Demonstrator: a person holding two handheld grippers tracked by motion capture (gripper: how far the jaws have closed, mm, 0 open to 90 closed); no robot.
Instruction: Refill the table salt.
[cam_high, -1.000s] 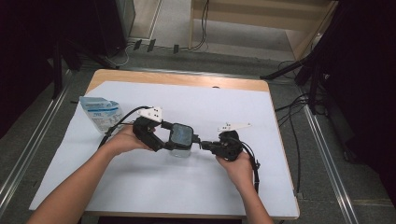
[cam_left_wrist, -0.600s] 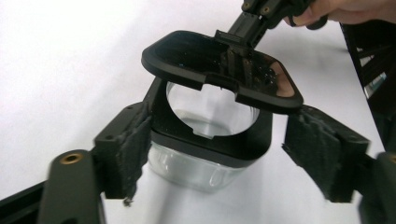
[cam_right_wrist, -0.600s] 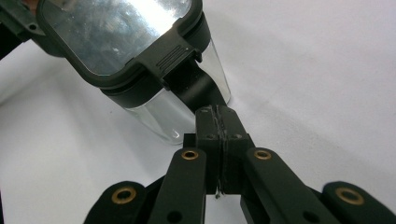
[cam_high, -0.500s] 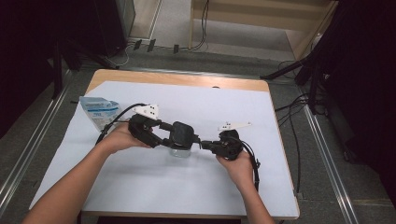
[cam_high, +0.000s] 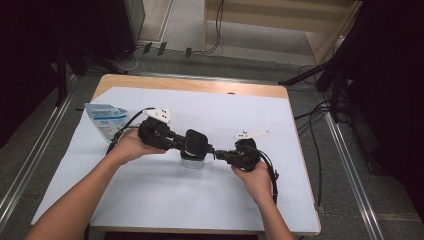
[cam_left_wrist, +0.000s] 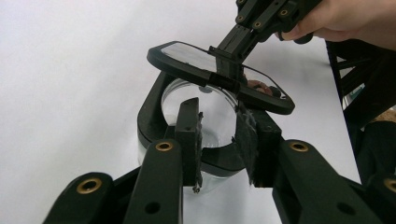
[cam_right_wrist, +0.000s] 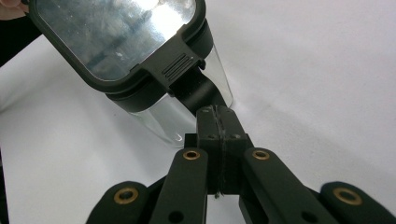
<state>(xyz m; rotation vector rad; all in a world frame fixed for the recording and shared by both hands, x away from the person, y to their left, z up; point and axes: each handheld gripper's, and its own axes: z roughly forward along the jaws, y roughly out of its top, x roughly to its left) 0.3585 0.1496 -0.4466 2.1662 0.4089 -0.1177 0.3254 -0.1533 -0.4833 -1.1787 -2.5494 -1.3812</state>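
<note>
From above, a clear jar with a black lid stands near the middle of the white table, the left gripper and the right gripper meeting it from either side, with a blue pouch lying well apart toward the far left corner. The left gripper view adds that the lid is tilted up off the jar and that this gripper's jaws stand narrowly apart across the black rim, whether they touch it being unclear. The right gripper view shows its jaws pressed together on the lid's tab; both forearms reach in from the near edge, the left hand and right hand each wrapped round a gripper body.
</note>
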